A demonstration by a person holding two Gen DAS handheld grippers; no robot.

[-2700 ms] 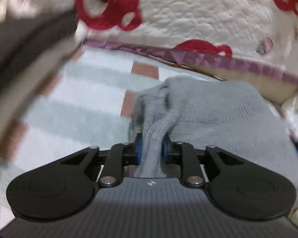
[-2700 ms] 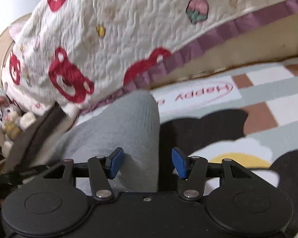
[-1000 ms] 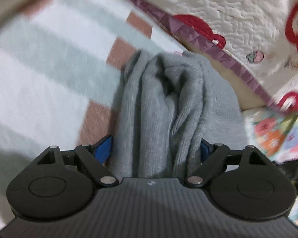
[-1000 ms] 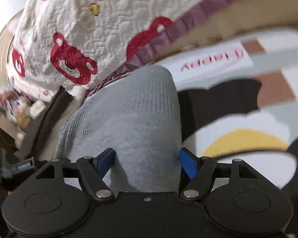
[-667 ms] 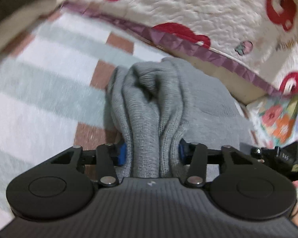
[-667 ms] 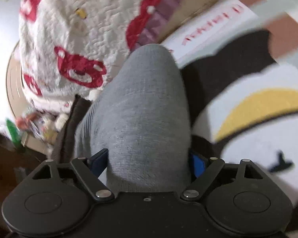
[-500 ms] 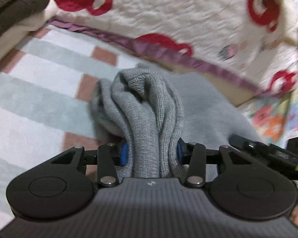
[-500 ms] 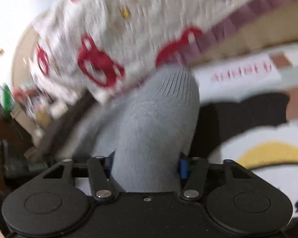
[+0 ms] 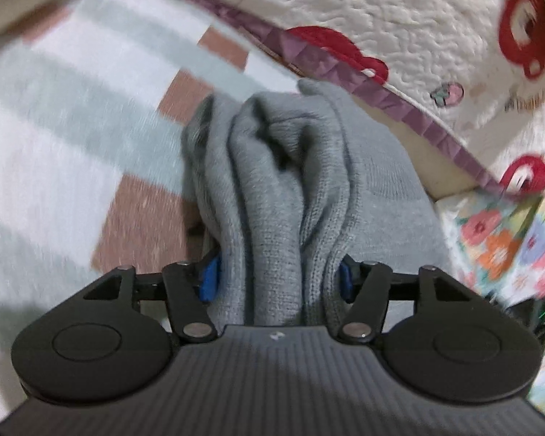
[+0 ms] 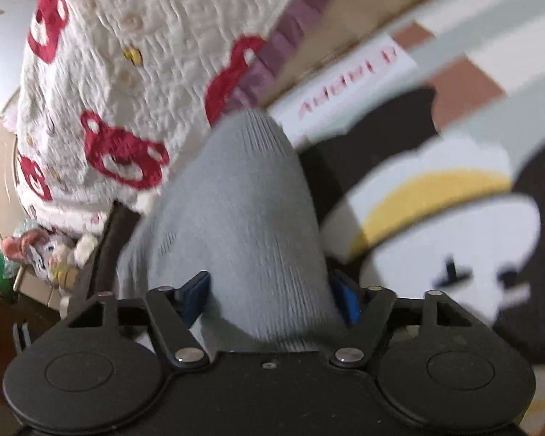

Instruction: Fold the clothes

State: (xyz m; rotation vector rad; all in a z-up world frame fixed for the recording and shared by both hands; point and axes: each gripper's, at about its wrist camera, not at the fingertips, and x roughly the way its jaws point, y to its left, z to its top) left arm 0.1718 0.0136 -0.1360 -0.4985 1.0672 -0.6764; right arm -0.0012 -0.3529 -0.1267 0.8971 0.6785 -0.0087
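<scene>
A folded grey knit sweater (image 9: 283, 196) lies on the patterned rug (image 9: 72, 138), bunched in thick ridges. My left gripper (image 9: 277, 278) straddles its near end. Its jaws are opening, and the knit still bulges against both blue pads (image 9: 209, 279). In the right wrist view the smooth other end of the grey sweater (image 10: 243, 210) runs between the fingers of my right gripper (image 10: 270, 296). Those jaws are opening wide. The cloth brushes the right pad (image 10: 347, 303) and stands a little off the left one.
A cream quilt with red bears and a purple hem (image 9: 399, 47) hangs close behind the sweater, also seen as the quilt (image 10: 127, 83). A floral cloth (image 9: 508, 239) lies at the right. A dark folded garment (image 10: 101, 254) and a plush toy (image 10: 51, 254) sit at the left.
Both grippers closed on the sweater half a second ago and have since spread apart again. The squeezed folds in the left gripper have loosened and widened. Both views have shifted slightly.
</scene>
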